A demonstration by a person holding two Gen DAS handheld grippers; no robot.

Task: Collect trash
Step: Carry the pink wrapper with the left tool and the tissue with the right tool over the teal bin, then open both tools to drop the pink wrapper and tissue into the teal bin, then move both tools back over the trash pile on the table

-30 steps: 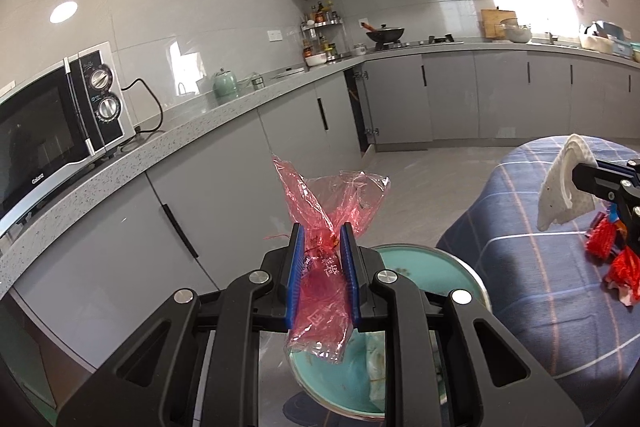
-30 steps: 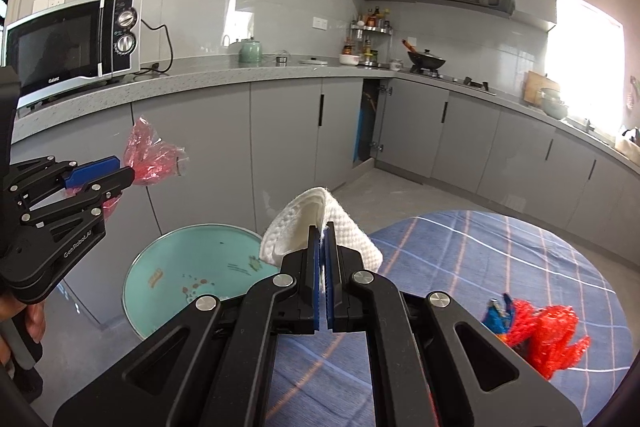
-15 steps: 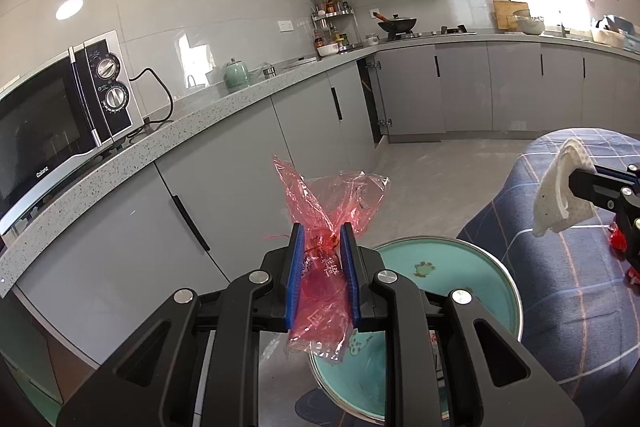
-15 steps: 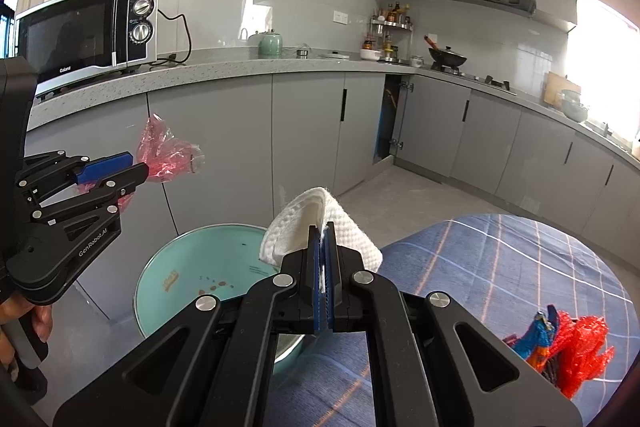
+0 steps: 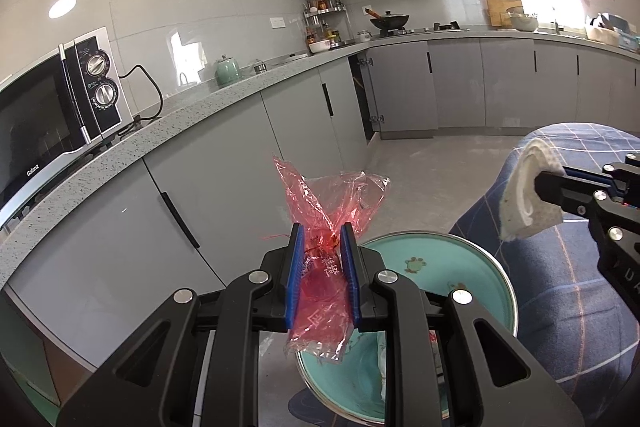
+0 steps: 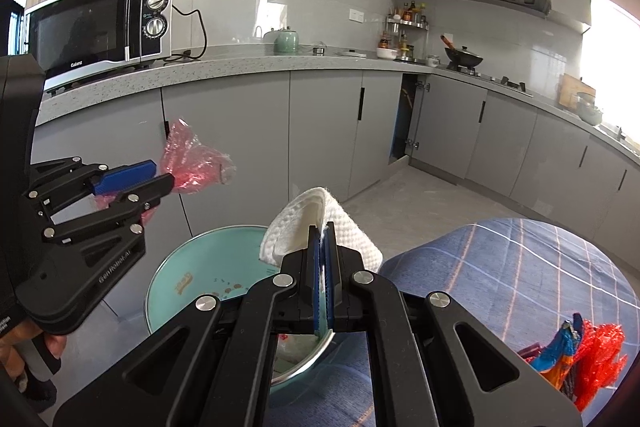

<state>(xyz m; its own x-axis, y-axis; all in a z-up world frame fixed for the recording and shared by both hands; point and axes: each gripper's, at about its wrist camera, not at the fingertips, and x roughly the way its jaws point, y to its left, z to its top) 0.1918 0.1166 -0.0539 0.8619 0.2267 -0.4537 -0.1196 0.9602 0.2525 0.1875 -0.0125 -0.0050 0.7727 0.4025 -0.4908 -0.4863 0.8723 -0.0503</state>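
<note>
While the left gripper (image 5: 323, 247) clamps a crumpled pink plastic bag (image 5: 328, 211) between its blue pads, the bag's top fans out past the fingertips and its tail hangs below them, above the teal bin (image 5: 460, 267) on the floor. The right gripper (image 6: 322, 239) is closed on a folded white paper towel (image 6: 316, 227), held over the bin's rim beside the blue checked tablecloth (image 6: 520, 267).
</note>
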